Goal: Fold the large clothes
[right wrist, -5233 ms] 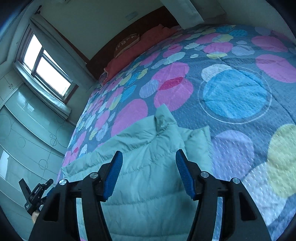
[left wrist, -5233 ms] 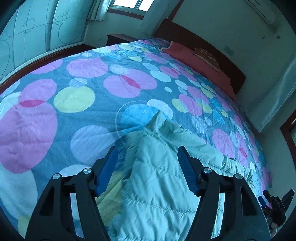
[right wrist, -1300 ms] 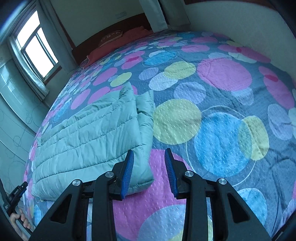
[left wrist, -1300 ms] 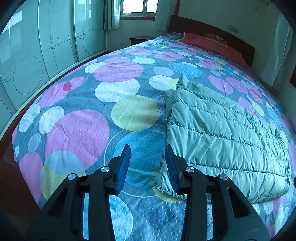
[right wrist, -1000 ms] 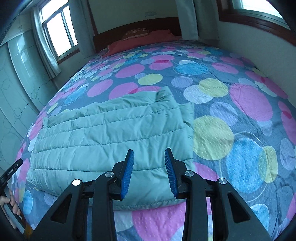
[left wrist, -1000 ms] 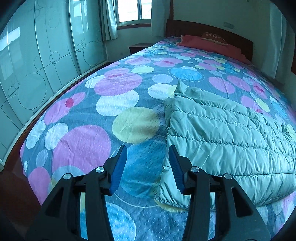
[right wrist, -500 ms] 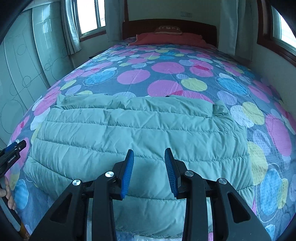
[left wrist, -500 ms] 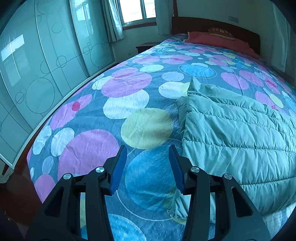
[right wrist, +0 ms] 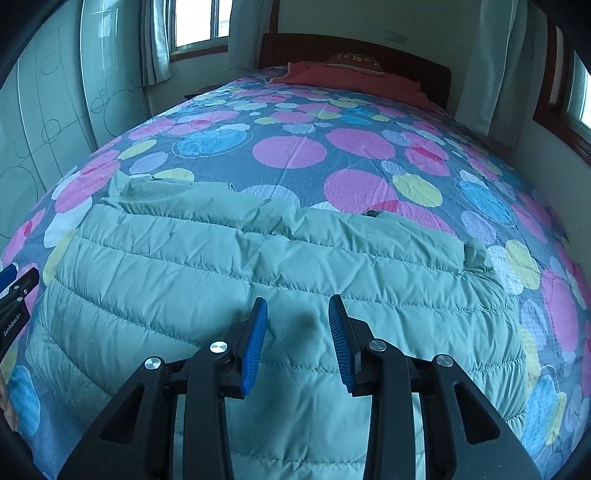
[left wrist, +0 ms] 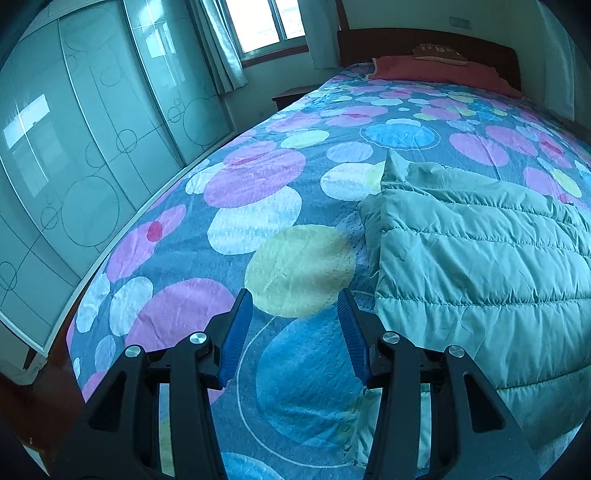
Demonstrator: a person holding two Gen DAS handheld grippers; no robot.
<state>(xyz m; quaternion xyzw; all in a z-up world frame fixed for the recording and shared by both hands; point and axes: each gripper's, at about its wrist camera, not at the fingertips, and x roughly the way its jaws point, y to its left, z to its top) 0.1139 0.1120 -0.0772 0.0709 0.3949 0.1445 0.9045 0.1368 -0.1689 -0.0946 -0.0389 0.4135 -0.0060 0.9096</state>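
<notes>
A mint-green quilted down jacket (right wrist: 280,266) lies folded flat across the near part of the bed. In the left wrist view the jacket (left wrist: 480,258) fills the right side. My left gripper (left wrist: 293,299) hovers over the bare bedspread just left of the jacket's edge, jaws apart with nothing between them. My right gripper (right wrist: 297,306) hangs above the jacket's middle, also open and empty, its shadow falling on the fabric. The left gripper's tip (right wrist: 16,284) shows at the far left edge of the right wrist view.
The bedspread (left wrist: 280,206) has big pink, blue and yellow circles. A red pillow (right wrist: 351,79) and dark headboard (right wrist: 406,66) stand at the far end. Glass wardrobe doors (left wrist: 92,147) line the left wall, with curtained windows (right wrist: 195,22) behind.
My right gripper swung left from the jacket's right end to over its middle. The left gripper drifted slightly left, off the jacket's edge onto bare bedspread. Both stayed open.
</notes>
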